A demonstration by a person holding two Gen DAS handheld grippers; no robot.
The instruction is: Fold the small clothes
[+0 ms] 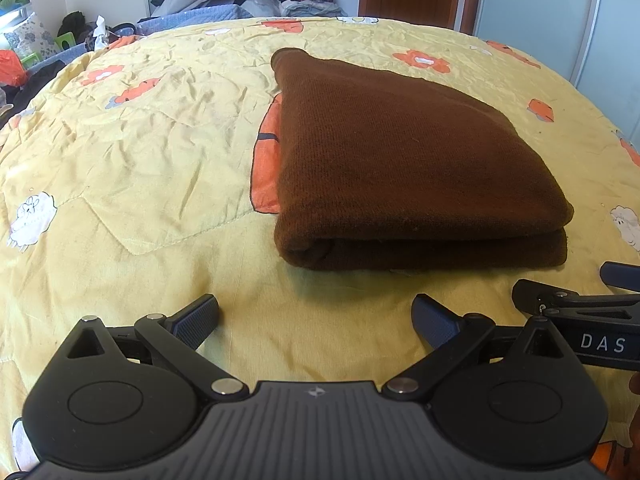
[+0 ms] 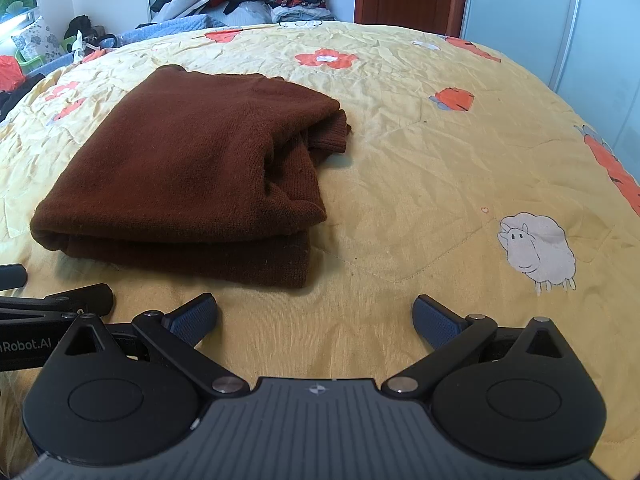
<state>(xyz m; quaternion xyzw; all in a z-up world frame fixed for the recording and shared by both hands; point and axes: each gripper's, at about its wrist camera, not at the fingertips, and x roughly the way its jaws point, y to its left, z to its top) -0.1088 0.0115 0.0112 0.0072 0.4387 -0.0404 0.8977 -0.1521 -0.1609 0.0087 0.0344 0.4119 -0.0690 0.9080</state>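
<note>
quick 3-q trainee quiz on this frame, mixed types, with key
1. True or false: the left gripper grips the brown sweater.
2. The sweater lies on: A) wooden floor B) yellow quilt C) chair.
3. Fill in: the right gripper has its jaws ____.

Key: 1 false, both grippers are empty and short of the folded sweater. 2 B. 3 open.

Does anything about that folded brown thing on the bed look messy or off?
Mostly neat. On the brown garment, the right side is untidy: a ribbed piece sticks out past the fold, and the layers gape there. The yellow quilt beneath is wrinkled. Both grippers are open, touching nothing.
</note>
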